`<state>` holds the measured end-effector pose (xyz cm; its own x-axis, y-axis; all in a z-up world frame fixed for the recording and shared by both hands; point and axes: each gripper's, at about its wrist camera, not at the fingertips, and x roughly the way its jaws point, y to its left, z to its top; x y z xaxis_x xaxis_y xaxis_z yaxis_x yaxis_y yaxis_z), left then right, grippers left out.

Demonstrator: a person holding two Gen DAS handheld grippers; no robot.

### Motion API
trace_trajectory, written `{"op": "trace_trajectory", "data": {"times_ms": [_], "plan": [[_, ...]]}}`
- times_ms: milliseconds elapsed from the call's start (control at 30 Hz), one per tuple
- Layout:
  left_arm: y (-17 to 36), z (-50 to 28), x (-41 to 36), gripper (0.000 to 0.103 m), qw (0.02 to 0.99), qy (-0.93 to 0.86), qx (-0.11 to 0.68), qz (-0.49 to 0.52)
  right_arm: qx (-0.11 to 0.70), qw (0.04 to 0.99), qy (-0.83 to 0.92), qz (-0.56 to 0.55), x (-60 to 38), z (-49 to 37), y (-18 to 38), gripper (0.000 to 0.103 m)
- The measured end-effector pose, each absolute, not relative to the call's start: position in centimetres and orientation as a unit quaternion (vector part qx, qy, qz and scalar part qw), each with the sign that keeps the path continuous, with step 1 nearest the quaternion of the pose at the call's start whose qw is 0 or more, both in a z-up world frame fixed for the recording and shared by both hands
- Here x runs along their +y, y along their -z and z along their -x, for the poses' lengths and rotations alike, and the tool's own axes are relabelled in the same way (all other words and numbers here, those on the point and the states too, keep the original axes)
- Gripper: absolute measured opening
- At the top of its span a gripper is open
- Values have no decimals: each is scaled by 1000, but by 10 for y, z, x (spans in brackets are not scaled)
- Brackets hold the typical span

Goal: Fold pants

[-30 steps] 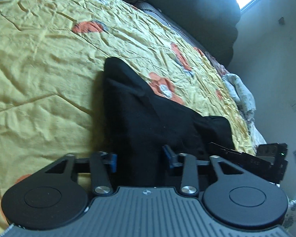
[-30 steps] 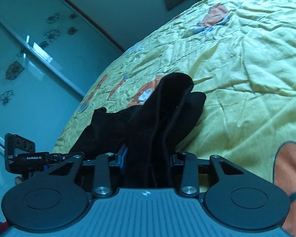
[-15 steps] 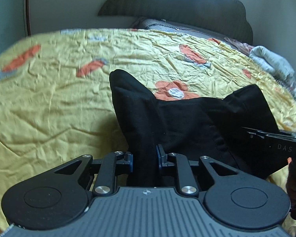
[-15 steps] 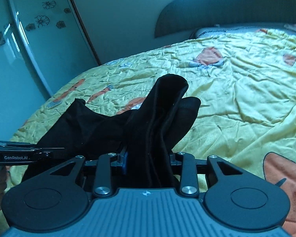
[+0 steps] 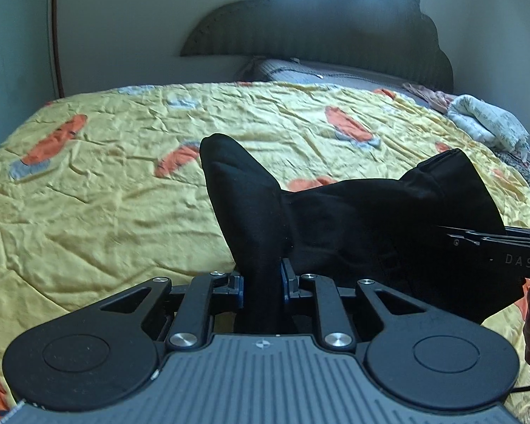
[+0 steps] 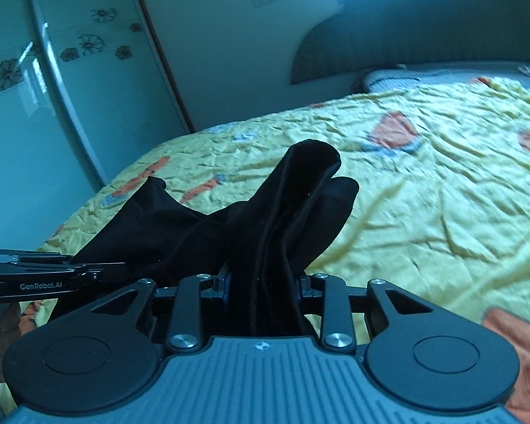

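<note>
The black pants (image 5: 353,226) hang stretched between my two grippers above the yellow bedspread (image 5: 106,194). My left gripper (image 5: 262,282) is shut on one bunched end of the pants, which sticks up in a peak. My right gripper (image 6: 265,284) is shut on the other end of the pants (image 6: 286,212), several folded layers thick. The right gripper also shows at the right edge of the left wrist view (image 5: 494,243). The left gripper shows at the left edge of the right wrist view (image 6: 53,275).
A dark headboard (image 5: 335,24) and a grey pillow (image 5: 321,72) stand at the far end of the bed. A white crumpled cloth (image 5: 487,123) lies at the far right. Glass wardrobe doors (image 6: 53,88) stand left of the bed.
Both grippers have lifted and levelled out, so the views now look along the bed toward the headboard. The left jaws have closed tighter on the pants.
</note>
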<state>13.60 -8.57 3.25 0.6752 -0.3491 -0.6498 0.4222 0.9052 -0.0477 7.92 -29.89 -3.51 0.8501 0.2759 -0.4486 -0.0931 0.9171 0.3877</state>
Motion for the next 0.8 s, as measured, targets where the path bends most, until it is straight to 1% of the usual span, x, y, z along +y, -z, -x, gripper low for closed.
{"op": "trace_trajectory", "data": {"times_ms": [433,600,800], "plan": [[-50,-188,-47,22,934,145,323,-57,241,949,-144,-145,-254,-164,7,30],[-46,-211,-39,22,936,122,324,-62,249,944,-153,-156,-244,-198,17,30],[-28,-231,-36,22,931,107,341,-70,271,937,-147,-166,-236,-219,41,30]]}}
